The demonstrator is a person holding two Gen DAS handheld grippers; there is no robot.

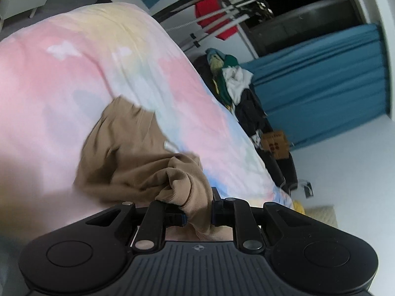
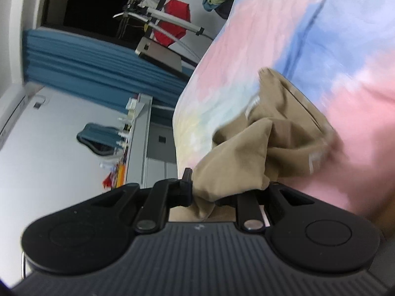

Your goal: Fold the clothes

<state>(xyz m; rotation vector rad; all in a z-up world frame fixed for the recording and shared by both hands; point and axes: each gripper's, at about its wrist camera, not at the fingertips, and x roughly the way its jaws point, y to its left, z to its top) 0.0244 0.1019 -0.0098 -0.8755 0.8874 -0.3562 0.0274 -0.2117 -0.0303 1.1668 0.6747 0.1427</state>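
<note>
A tan garment (image 1: 133, 155) lies bunched on a pastel tie-dye bedsheet (image 1: 74, 61). My left gripper (image 1: 197, 207) is shut on a fold of the tan garment, which bulges between its fingers. In the right wrist view the same garment (image 2: 266, 143) is crumpled on the bedsheet (image 2: 345, 49), with a pale label showing. My right gripper (image 2: 214, 194) is shut on another part of it; the cloth hides the right finger's tip.
A heap of mixed clothes (image 1: 229, 79) sits at the bed's far edge. A red garment (image 1: 214, 17) hangs on a drying rack. Blue curtains (image 1: 321, 81), a cardboard box (image 1: 276, 143) and a white desk (image 2: 138, 133) stand around the bed.
</note>
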